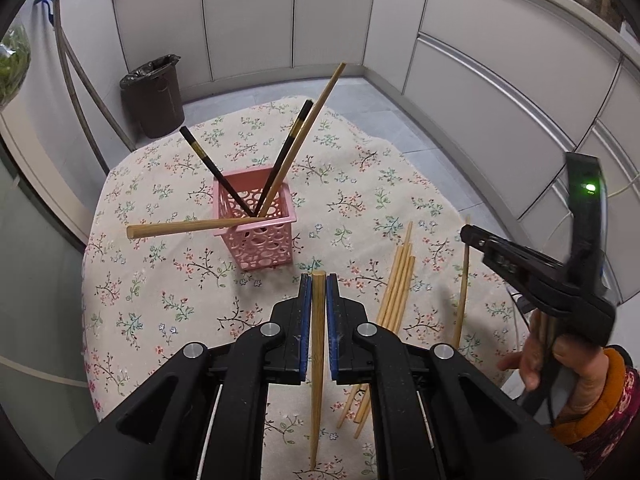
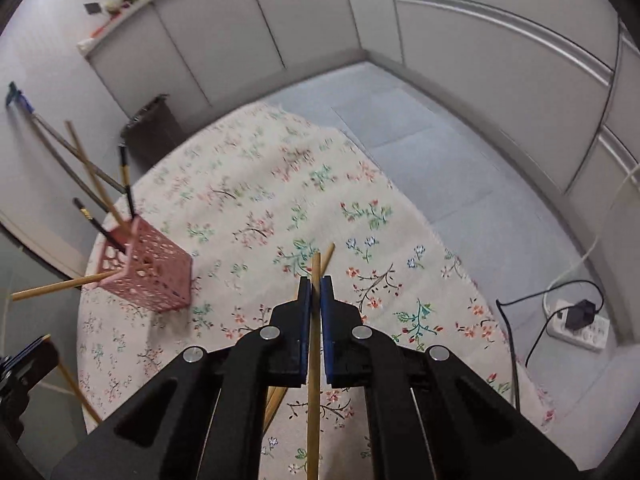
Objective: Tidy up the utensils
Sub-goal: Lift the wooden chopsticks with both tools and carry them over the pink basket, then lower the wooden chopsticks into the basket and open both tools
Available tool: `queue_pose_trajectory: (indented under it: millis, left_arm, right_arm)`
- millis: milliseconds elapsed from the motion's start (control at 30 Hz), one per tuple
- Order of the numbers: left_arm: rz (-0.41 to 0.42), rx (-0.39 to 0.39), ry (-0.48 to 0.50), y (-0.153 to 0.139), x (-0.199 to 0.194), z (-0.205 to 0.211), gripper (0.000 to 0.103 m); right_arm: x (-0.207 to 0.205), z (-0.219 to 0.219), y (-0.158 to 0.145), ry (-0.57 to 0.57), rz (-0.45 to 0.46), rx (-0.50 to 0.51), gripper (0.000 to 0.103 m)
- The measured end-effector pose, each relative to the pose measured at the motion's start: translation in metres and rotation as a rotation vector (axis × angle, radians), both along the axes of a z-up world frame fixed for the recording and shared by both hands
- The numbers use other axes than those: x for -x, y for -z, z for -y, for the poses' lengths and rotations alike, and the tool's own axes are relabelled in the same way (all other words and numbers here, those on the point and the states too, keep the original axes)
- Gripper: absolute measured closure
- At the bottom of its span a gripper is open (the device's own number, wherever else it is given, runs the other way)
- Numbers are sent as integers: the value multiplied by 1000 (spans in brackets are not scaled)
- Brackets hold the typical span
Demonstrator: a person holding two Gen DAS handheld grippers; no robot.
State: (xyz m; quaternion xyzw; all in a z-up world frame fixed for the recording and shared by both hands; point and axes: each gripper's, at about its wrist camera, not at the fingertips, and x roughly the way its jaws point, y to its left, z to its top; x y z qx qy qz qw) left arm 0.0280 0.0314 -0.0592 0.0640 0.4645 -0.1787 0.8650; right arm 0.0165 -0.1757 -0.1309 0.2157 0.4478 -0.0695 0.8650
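Note:
A pink perforated basket [image 1: 256, 236] stands on the flowered tablecloth [image 1: 168, 304]. It holds two black chopsticks [image 1: 212, 170] and a slanting wooden one [image 1: 308, 132]. Another wooden one [image 1: 188, 227] lies across its rim, pointing left. My left gripper [image 1: 319, 280] is shut on a wooden chopstick [image 1: 318, 360], just in front of the basket. Several loose wooden chopsticks [image 1: 396, 292] lie to the right of it. My right gripper [image 2: 315, 282] is shut on a thin wooden chopstick [image 2: 314, 392], lifted off the cloth. In the left wrist view the right gripper [image 1: 470, 236] hangs at the right, chopstick [image 1: 462, 300] dangling.
The basket [image 2: 148, 276] sits left in the right wrist view, with the left gripper [image 2: 24, 360] at the lower left edge. A dark waste bin [image 1: 154, 96] stands beyond the table. A power strip [image 2: 580, 328] with cables lies on the floor at right. Cabinets ring the room.

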Motion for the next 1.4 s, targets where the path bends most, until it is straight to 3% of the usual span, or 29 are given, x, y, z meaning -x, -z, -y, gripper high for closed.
queue_pose_trajectory:
  millis: [333, 700, 1100, 1400]
  left_arm:
    - [27, 89, 5, -22, 17, -16, 96]
    - [121, 150, -24, -60, 26, -28, 96]
    - [292, 238, -136, -140, -2, -58, 96]
    - [382, 261, -209, -167, -20, -69, 96]
  right_arm:
    - [25, -5, -73, -99, 172, -31, 98]
    - [33, -17, -125, -161, 241, -50, 98]
    - [16, -8, -218, -183, 444, -151, 98]
    - [-20, -28, -234, -197, 507, -142, 98]
